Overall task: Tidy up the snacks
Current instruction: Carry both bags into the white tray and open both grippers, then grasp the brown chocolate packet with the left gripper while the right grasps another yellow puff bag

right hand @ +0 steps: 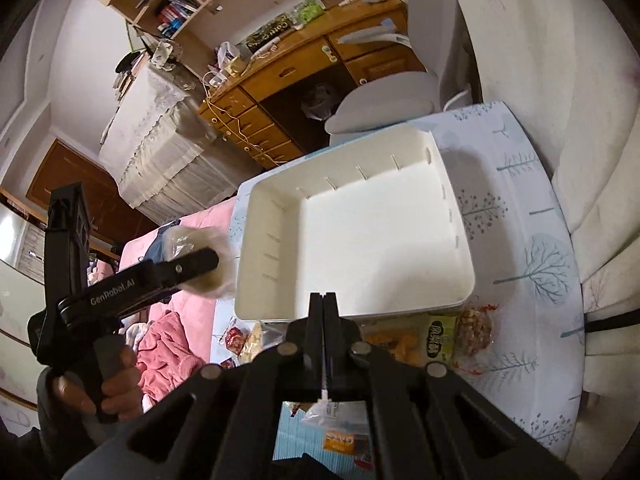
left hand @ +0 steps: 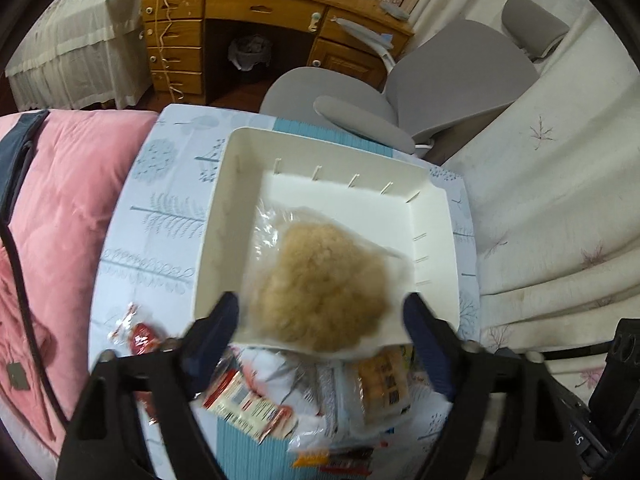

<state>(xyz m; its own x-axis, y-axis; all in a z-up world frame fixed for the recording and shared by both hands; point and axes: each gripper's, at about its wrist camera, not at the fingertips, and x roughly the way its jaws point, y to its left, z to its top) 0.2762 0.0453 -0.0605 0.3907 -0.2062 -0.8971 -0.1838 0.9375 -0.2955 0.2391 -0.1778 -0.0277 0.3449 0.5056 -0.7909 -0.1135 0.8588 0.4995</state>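
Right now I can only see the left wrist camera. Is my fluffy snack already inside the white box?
Observer: Not yet. The right wrist view shows the white bin with nothing in it.
Operator: So where's the snack?
Observer: The wrapped fluffy snack is between the fingers of the left gripper. In that view it shows outside the bin, next to the wall on the picture's left.
Operator: What's my other gripper doing?
Observer: The right gripper is shut, with its tips at the bin's near wall.
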